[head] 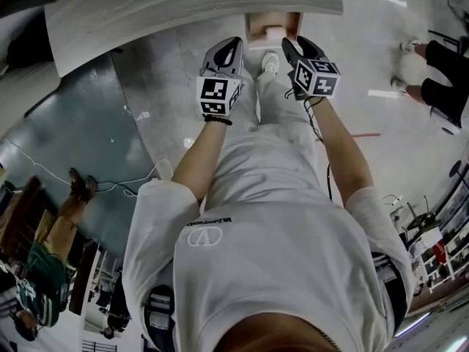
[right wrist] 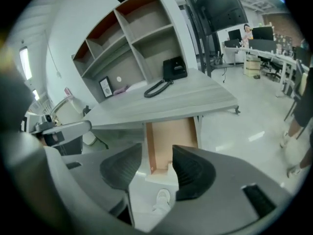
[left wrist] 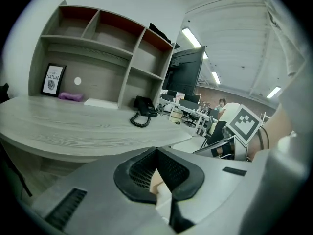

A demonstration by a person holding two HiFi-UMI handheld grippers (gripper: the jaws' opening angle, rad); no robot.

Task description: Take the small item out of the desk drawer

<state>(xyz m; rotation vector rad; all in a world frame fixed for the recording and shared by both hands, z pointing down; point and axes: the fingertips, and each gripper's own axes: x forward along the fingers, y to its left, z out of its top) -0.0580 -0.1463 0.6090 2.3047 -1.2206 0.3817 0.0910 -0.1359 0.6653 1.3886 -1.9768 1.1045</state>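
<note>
Standing before a grey wood-grain desk (head: 183, 6), the person holds both tools out over the floor, with the open drawer (head: 253, 28) at twelve o'clock under the desk's edge. The left gripper (head: 226, 50) sits at about eleven o'clock from the person's white shoe (head: 270, 63) and the right gripper (head: 300, 50) at about one o'clock, one on either side of the drawer's near end and clear of it. In the right gripper view the right gripper (right wrist: 157, 165) has its black ribbed pads spread apart with nothing between them. Through the gap show the drawer's tan inside and its white front. A small white item (right wrist: 171, 167) lies inside the drawer against the front, at the five o'clock corner of the tan floor; what it is cannot be told. From the head view it shows as a pale block (head: 273, 35) at the drawer's near end. In the left gripper view the left gripper (left wrist: 156, 153) has its pads pressed together at the tips and grips nothing. A pale beige patch shows low in the slit behind them, too small to name. On the desktop a black corded telephone (right wrist: 171, 70) stands at twelve o'clock from the drawer. Beyond it is an open shelf unit (right wrist: 127, 38) with a small framed picture (left wrist: 53, 80) in its lower bay.
</note>
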